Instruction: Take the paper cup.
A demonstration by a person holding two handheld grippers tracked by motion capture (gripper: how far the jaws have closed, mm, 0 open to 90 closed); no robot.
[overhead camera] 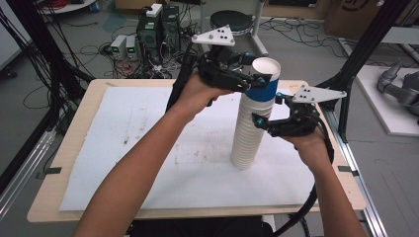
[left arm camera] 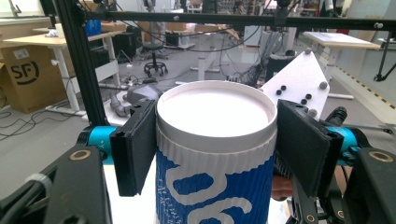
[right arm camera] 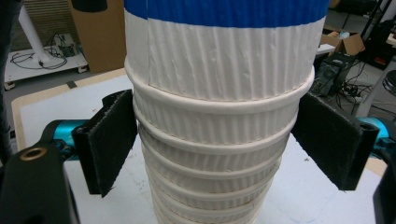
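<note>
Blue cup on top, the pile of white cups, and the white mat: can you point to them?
Blue cup (left arm camera: 212, 196), left gripper view, on its blue printed wall.
White cups (right arm camera: 212, 140), right gripper view, on a ribbed wall under a rim.
White mat (overhead camera: 148, 148), high view, on a bare patch left of the stack.

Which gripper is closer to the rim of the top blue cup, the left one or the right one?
Left. The left gripper has its jaws around the blue cup just below its rim; the right gripper sits lower, around the white cup stack.
</note>
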